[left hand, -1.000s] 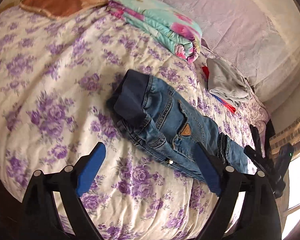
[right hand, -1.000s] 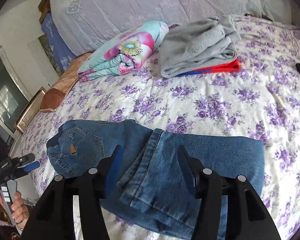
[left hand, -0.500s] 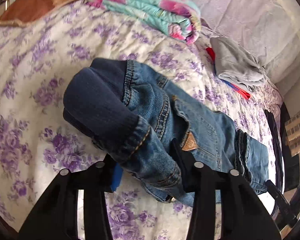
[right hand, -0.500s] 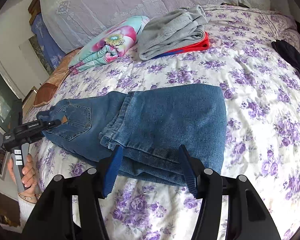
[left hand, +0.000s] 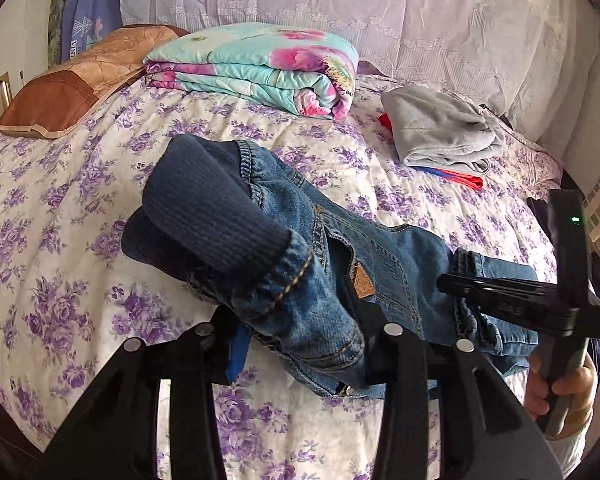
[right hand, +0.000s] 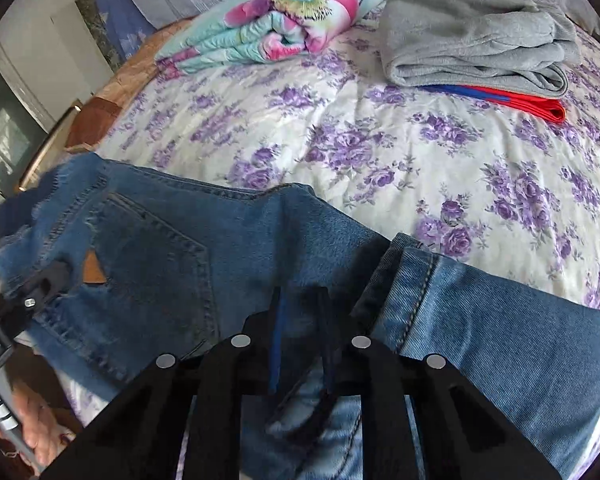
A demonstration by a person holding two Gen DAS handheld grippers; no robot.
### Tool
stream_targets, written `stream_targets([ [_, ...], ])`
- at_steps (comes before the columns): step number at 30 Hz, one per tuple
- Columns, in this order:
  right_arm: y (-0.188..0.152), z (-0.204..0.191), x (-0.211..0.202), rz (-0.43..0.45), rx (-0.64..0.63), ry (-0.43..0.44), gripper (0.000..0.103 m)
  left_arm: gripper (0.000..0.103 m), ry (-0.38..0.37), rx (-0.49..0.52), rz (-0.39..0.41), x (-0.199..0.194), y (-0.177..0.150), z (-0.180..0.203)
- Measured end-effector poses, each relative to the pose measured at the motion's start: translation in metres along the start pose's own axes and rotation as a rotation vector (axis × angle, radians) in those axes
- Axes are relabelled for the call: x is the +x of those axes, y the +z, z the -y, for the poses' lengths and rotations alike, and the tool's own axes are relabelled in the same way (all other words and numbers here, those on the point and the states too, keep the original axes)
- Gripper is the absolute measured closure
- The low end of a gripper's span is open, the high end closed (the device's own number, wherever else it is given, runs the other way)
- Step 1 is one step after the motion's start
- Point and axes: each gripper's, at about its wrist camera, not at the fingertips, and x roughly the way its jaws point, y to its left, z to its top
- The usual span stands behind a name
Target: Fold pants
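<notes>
Jeans (left hand: 380,256) across frame centre on floral bedspread (left hand: 60,208). Left gripper (left hand: 300,340) pinching waistband end; right gripper (right hand: 300,332) pinching doubled denim mid-length. Judged heavy, limp, non-slippery; best gripped at seams.

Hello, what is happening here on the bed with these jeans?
A person is folding a pair of jeans on a flowered bedspread, with hand-held tongs in each hand. The left tongs are closed on the waistband end, which is raised off the bed. The right tongs are closed on denim near the middle, by the folded-over leg. A folded floral quilt and gray clothes lie further back.
</notes>
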Motion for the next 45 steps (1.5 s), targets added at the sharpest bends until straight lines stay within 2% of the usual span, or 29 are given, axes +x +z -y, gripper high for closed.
stream_targets([
  [2, -0.003, -0.004, 0.017, -0.016, -0.008, -0.040, 0.085, 0.064, 0.000, 0.012, -0.001, 0.002, 0.001, 0.001],
  [4, -0.007, -0.008, 0.011, -0.002, -0.024, -0.048, 0.084, 0.065, 0.011, 0.015, -0.006, 0.005, 0.004, 0.002],
  [7, -0.023, -0.017, -0.007, -0.018, -0.056, 0.084, 0.084, 0.066, -0.012, 0.011, -0.009, 0.003, 0.008, 0.001],
  [9, -0.038, -0.027, -0.011, -0.043, -0.087, 0.137, 0.083, 0.066, -0.025, 0.017, 0.002, 0.000, 0.009, 0.003],
  [10, -0.045, -0.032, -0.009, -0.055, -0.101, 0.137, 0.083, 0.067, -0.032, 0.022, 0.010, -0.002, 0.009, 0.005],
  [13, -0.056, -0.041, -0.009, -0.009, -0.129, 0.090, 0.084, 0.067, -0.027, 0.058, 0.034, -0.007, 0.010, 0.021],
  [16, -0.058, -0.030, -0.029, -0.003, -0.053, 0.147, 0.085, 0.067, -0.004, 0.108, 0.065, -0.016, 0.015, 0.042],
  [19, -0.071, -0.005, -0.086, 0.143, -0.027, 0.144, 0.080, 0.067, -0.003, 0.172, 0.093, -0.025, 0.019, 0.066],
  [21, -0.087, 0.026, -0.127, 0.245, 0.033, 0.121, 0.062, 0.067, 0.003, 0.223, 0.110, -0.029, 0.020, 0.086],
  [24, -0.117, 0.083, -0.174, 0.360, 0.174, 0.047, 0.058, 0.068, -0.044, 0.282, 0.123, -0.032, 0.020, 0.123],
  [26, -0.139, 0.118, -0.193, 0.403, 0.268, -0.014, 0.058, 0.068, -0.076, 0.339, 0.133, -0.032, 0.015, 0.156],
  [28, -0.162, 0.148, -0.203, 0.424, 0.345, -0.040, 0.058, 0.068, -0.117, 0.414, 0.133, -0.029, 0.006, 0.193],
  [31, -0.187, 0.181, -0.199, 0.415, 0.432, -0.041, 0.058, 0.068, -0.226, 0.536, 0.059, -0.012, -0.014, 0.248],
  [33, -0.196, 0.195, -0.194, 0.401, 0.472, -0.039, 0.058, 0.068, -0.282, 0.610, -0.054, 0.020, -0.032, 0.279],
  [35, -0.198, 0.203, -0.189, 0.385, 0.491, -0.042, 0.058, 0.067, -0.288, 0.661, -0.186, 0.056, -0.054, 0.300],
  [36, -0.198, 0.205, -0.187, 0.390, 0.489, -0.037, 0.058, 0.067, -0.271, 0.680, -0.184, 0.065, -0.063, 0.302],
  [37, -0.198, 0.207, -0.186, 0.395, 0.485, -0.024, 0.058, 0.066, -0.259, 0.696, -0.158, 0.063, -0.068, 0.303],
  [38, -0.199, 0.208, -0.185, 0.397, 0.484, 0.002, 0.053, 0.066, -0.257, 0.704, -0.149, 0.057, -0.069, 0.302],
  [39, -0.197, 0.210, -0.183, 0.398, 0.487, 0.046, 0.042, 0.066, -0.268, 0.700, -0.158, 0.052, -0.067, 0.299],
  [40, -0.195, 0.213, -0.179, 0.399, 0.499, 0.097, 0.038, 0.066, -0.289, 0.686, -0.171, 0.046, -0.063, 0.294],
  [42, -0.186, 0.215, -0.171, 0.377, 0.520, 0.211, 0.036, 0.064, -0.337, 0.679, -0.188, 0.032, -0.056, 0.284],
  [43, -0.181, 0.213, -0.167, 0.365, 0.524, 0.265, 0.036, 0.059, -0.360, 0.683, -0.195, 0.026, -0.053, 0.283],
  [45, -0.171, 0.207, -0.163, 0.362, 0.532, 0.338, 0.027, 0.040, -0.452, 0.693, -0.217, 0.017, -0.052, 0.279],
])
